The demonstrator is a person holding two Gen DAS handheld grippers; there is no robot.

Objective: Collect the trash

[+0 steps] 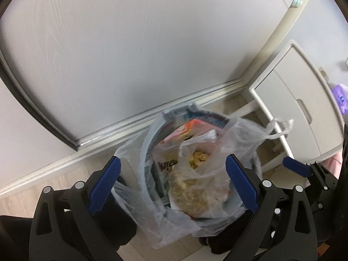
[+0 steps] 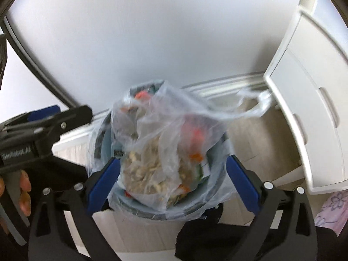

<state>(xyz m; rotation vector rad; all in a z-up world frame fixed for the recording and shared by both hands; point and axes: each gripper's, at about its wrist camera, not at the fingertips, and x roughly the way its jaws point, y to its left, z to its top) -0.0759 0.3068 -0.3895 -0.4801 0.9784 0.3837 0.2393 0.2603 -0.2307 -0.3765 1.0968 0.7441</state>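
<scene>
While your left gripper (image 1: 171,180) hangs over the trash bin (image 1: 145,152) with its jaws spread wide and gripping nothing, your right gripper (image 2: 174,180) stands just as wide and empty. Between both pairs of blue pads you see the clear plastic bag (image 2: 165,130) of food scraps, sitting in the lined bin on the floor (image 2: 256,134), close to the baseboard (image 1: 130,119) and beside the white cabinet (image 2: 308,100).

A pale wood-look floor (image 1: 39,192) carries a round grey bin (image 1: 144,152) lined with a clear plastic bag (image 1: 237,134), close to the baseboard, with a white cabinet (image 1: 289,100) standing beside it.
</scene>
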